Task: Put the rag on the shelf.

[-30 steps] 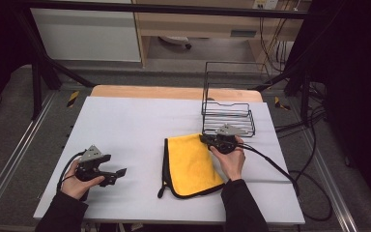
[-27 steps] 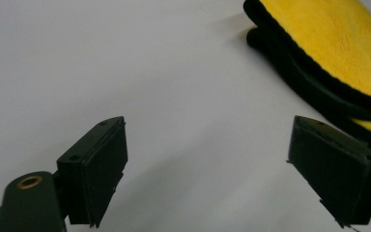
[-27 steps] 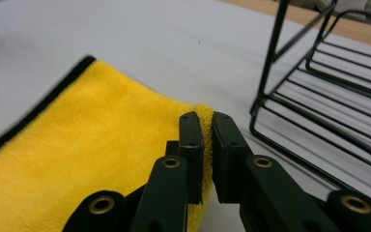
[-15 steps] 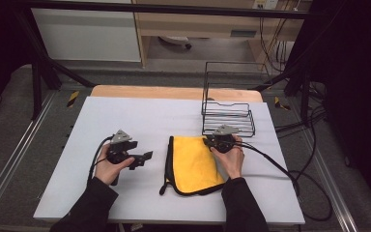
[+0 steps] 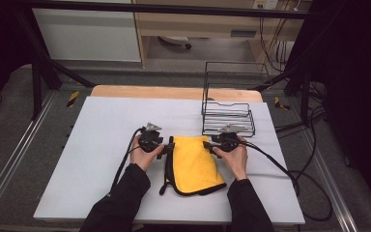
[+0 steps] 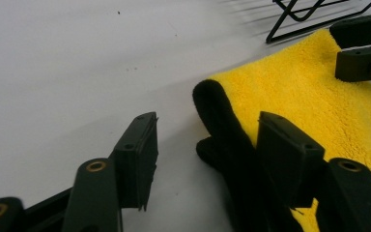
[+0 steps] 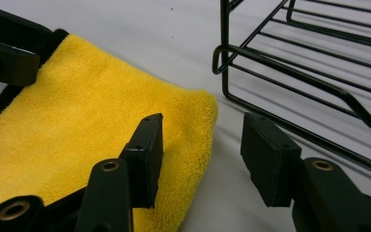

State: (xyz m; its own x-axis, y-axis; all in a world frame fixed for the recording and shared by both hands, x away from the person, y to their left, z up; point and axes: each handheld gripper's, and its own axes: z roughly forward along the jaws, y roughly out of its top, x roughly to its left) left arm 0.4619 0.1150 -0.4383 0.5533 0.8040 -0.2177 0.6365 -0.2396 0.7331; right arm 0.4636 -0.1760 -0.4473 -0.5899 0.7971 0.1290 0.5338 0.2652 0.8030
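Note:
A folded yellow cloth with a black hem lies on the white table between my hands. My left gripper is open at the cloth's far left corner. In the left gripper view its jaws stand either side of the black hem, one over the table and one over the yellow cloth. At the far right corner my right gripper is open too. Its jaws straddle the edge of the cloth. Each gripper view also shows the other gripper, the right gripper and the left gripper.
A black wire basket stands just behind the right gripper, its frame close to the right jaw. Cables trail off the table's right side. Bare white table stretches to the left and far side.
My left hand has come in from the table's left side to the cloth's far left corner. The right gripper has stayed at the far right corner.

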